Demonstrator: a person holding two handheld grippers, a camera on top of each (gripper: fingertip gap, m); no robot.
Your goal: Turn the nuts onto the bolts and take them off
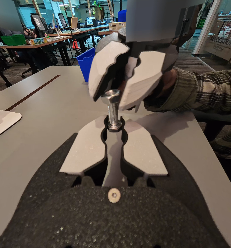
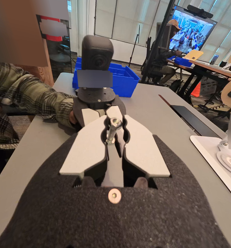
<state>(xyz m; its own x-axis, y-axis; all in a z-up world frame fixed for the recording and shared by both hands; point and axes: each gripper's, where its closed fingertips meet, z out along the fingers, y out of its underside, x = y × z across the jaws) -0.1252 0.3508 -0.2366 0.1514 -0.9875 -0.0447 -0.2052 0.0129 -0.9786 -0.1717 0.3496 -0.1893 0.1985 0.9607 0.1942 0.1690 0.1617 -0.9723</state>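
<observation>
Two hand-held claws meet over a grey bench (image 1: 47, 134), sharing one silver bolt (image 1: 112, 111) between them. The left claw (image 1: 114, 126) is closed on a hex nut (image 1: 114, 126) threaded at the lower end of the bolt, its pale fingers (image 1: 88, 146) pinching the nut at the tips. The bolt stands nearly upright from that grip, clear of the bench top.

From above and behind, the right claw (image 1: 109, 98) comes down at a slant onto the bolt's hex head (image 1: 110, 94). Its dark-lined left finger touches the head; whether the other finger presses it as well cannot be told from the left wrist view. In the right wrist view the right claw (image 2: 115, 124) frames the head (image 2: 116, 122) with narrow gaps on both sides, so a firm grip cannot be confirmed. The nut (image 2: 110, 142) sits lower on the shank there, with the left claw (image 2: 106, 115) and its black camera (image 2: 97, 53) beyond.

A plaid sleeve (image 1: 200, 91) reaches in behind the right claw. A blue bin (image 2: 124, 83) stands at the far edge of the bench, and a white pad (image 1: 3, 120) lies to one side. Desks, chairs and an orange cone (image 1: 75, 45) fill the room behind.
</observation>
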